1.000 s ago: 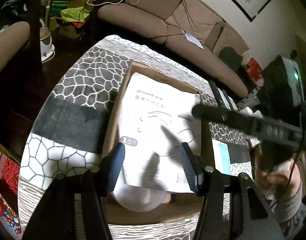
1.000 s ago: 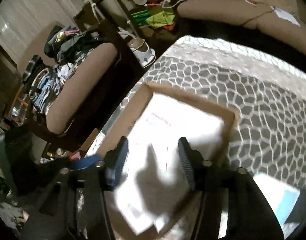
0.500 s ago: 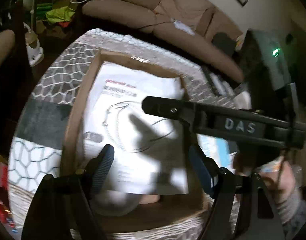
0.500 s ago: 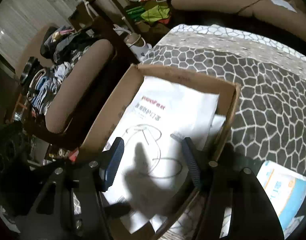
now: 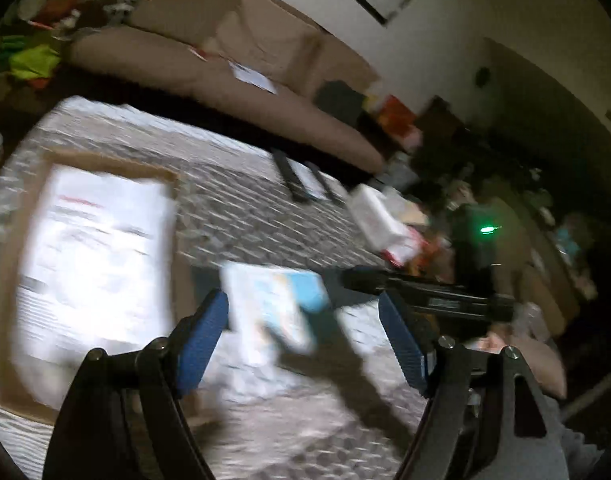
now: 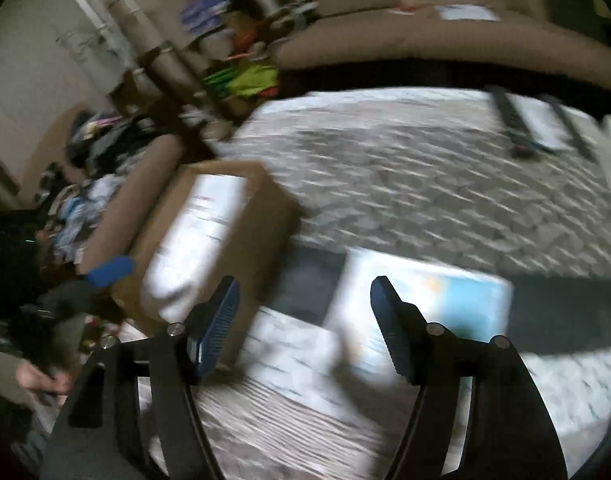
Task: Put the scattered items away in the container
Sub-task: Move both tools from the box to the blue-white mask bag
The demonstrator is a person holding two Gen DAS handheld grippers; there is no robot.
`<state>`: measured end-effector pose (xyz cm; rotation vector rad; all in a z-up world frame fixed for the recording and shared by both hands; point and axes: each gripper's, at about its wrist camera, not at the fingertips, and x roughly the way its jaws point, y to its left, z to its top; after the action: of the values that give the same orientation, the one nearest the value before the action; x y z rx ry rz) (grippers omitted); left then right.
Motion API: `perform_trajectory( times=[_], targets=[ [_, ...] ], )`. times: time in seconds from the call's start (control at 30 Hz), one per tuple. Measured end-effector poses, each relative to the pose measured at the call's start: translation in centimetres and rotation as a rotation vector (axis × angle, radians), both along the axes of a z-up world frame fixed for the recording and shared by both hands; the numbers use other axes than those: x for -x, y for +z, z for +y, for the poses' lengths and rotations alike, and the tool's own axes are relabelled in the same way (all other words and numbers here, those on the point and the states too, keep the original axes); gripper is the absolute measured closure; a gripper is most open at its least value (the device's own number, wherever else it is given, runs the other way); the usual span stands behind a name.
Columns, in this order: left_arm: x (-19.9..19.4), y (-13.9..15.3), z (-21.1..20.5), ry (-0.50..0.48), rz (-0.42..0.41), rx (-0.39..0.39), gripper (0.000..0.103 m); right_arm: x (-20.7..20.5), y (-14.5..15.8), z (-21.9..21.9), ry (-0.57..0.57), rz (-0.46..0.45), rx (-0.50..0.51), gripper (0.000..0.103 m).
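Note:
A cardboard box [image 5: 9,392] stands at the left of the patterned table, with a white printed packet [image 5: 93,248] lying in it. The box also shows in the right wrist view [image 6: 261,216]. A flat white-and-blue pack [image 5: 273,304] lies on the table right of the box; it also shows in the right wrist view [image 6: 425,308]. My left gripper [image 5: 303,332] is open and empty above this pack. My right gripper [image 6: 305,320] is open and empty, above the table between box and pack. Both views are blurred by motion.
The table has a grey honeycomb cloth [image 6: 405,184]. Two dark remote-like bars [image 5: 301,180] and a white box [image 5: 373,212] lie at its far side. A brown sofa [image 5: 225,76] runs behind the table. Cluttered chairs [image 6: 105,184] stand to the left.
Both grippers have swung right, away from over the box toward the white-and-blue pack. The left gripper's jaws have opened wider. The white packet stays in the box.

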<state>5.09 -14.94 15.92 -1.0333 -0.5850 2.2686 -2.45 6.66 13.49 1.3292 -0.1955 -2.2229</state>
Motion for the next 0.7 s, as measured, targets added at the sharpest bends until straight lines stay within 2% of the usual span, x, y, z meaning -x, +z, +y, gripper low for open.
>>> perform_trajectory(
  times=[0.07, 0.27, 0.43, 0.57, 0.7],
  targets=[
    [0.3, -0.8, 2.7, -0.059, -0.026, 0.000, 0.025, -0.5, -1.8, 3.4, -0.057, -0.048, 0.012, 0.037],
    [2.2, -5.0, 9.5, -0.098, -0.112, 0.151, 0.025, -1.1, -6.8, 9.6, -0.157, -0.138, 0.064, 0.041],
    [4.4, -8.8, 10.3, -0.030, -0.208, 0.245, 0.025, -0.1, -10.4, 11.9, -0.181, -0.183, 0.105, 0.044],
    [5.7, -11.9, 10.0, -0.011, -0.294, 0.262, 0.025, 1.0, -12.6, 13.2, -0.196, -0.218, 0.173, 0.045],
    [6.0, -13.5, 9.8, -0.018, -0.339, 0.254, 0.025, 2.5, -13.7, 13.3, -0.187, -0.231, 0.249, 0.046]
  ],
)
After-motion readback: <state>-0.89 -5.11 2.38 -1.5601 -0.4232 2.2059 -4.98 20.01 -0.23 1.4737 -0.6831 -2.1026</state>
